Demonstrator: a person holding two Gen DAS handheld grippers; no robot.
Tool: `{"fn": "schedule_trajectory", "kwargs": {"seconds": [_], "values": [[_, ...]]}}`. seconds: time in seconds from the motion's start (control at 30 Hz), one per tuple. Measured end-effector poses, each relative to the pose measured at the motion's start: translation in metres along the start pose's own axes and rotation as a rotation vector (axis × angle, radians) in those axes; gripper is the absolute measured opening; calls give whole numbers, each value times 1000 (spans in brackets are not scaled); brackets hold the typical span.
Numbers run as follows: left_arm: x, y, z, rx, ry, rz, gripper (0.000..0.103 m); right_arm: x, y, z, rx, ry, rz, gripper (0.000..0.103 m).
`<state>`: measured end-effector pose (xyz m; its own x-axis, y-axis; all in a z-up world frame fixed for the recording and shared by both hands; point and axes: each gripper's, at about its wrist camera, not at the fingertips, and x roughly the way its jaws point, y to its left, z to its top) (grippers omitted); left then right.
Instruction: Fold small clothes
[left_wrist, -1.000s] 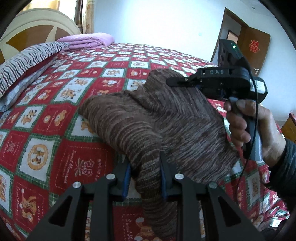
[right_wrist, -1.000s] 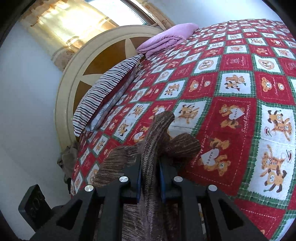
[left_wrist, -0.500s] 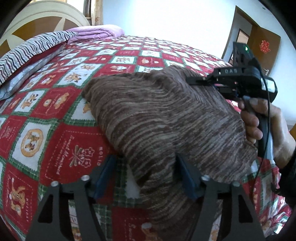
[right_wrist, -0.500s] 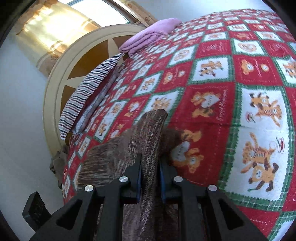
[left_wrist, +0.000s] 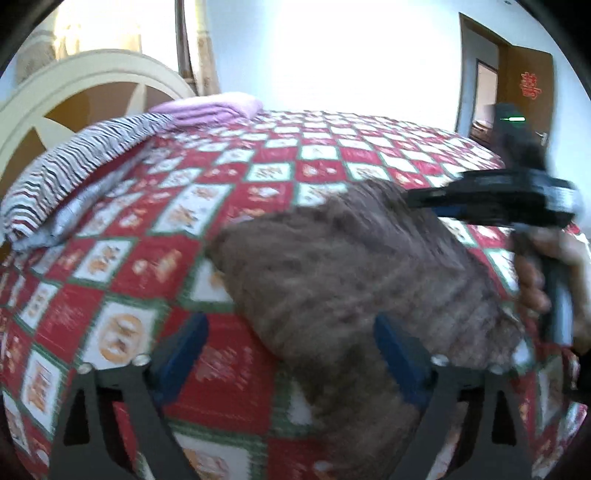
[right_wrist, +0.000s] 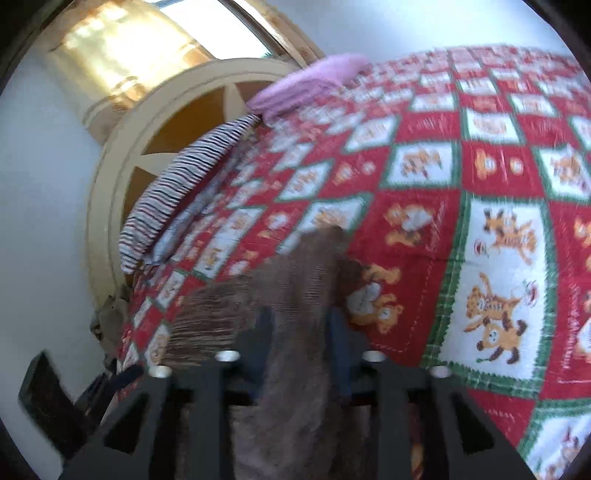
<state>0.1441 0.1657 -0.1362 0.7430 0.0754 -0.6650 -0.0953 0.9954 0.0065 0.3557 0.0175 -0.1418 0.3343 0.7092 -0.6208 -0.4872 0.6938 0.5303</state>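
On the bed, over the red, white and green patchwork quilt (left_wrist: 229, 206), we see the brown striped knit garment (left_wrist: 354, 280) lying in a soft heap; in the left wrist view it fills the centre and lower right of the frame, and in the right wrist view it sits at the lower centre (right_wrist: 295, 288). Both views are blurred.

Our left tongs (left_wrist: 291, 354) are opening, their blue pads spread wide at the bottom of the frame. The garment's near edge lies between them, close against the right-hand pad, but the left-hand pad stands clear of it over bare quilt, so nothing is pinched.

Our right tongs (right_wrist: 301, 345) are opening too. A fold of the garment runs up between the two dark pads at the bottom centre of their view; through the blur we cannot tell whether the pads are touching the cloth. From the left wrist view the right tongs (left_wrist: 421, 201) reach in from the right edge, tips at the garment's far upper corner, with a hand (left_wrist: 535, 280) around the grip.

At the upper left of both frames lie a striped pillow (left_wrist: 77, 170) and a folded lilac blanket (left_wrist: 214, 109) against the cream and brown headboard (right_wrist: 155, 147). A brown door (left_wrist: 528, 96) stands at the upper right of the left wrist view.
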Motion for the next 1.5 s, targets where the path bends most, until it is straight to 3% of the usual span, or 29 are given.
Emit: {"fn": "schedule_trajectory", "kwargs": {"seconds": [0.1, 0.2, 0.3, 0.37, 0.47, 0.57, 0.67, 0.73, 0.87, 1.0, 1.1, 1.5], "values": [[13, 15, 2, -26, -5, 49, 95, -26, 27, -9, -73, -37, 70, 43], [31, 27, -2, -57, 38, 65, 98, -30, 43, -31, -127, 19, 145, 43], [38, 31, -7, -92, 52, 52, 100, -17, 40, -55, -131, 102, 121, 43], [38, 30, -8, -87, 54, 58, 103, 0, 25, -68, -101, 161, 44, 43], [46, 27, -11, -79, 65, 58, 103, -3, 7, -70, -29, 113, 119, 42], [43, 29, -10, -94, 67, 58, 103, -8, 3, -73, 18, 98, 134, 42], [26, 23, -11, -80, 54, 95, 103, -27, 18, -80, 7, 61, 59, 43], [7, 18, -11, -74, 37, 78, 103, -51, 32, -85, -25, -1, 10, 44], [-39, 4, -6, -45, -54, 50, 103, -98, 60, -92, -64, -144, -116, 52], [-77, -5, 3, -17, -149, 36, 103, -134, 86, -93, -96, -253, -170, 57], [-90, -9, 9, -11, -186, 11, 103, -152, 100, -95, -133, -279, -188, 61], [-107, -16, 11, -7, -223, 4, 103, -171, 126, -106, -188, -308, -201, 62]]}}
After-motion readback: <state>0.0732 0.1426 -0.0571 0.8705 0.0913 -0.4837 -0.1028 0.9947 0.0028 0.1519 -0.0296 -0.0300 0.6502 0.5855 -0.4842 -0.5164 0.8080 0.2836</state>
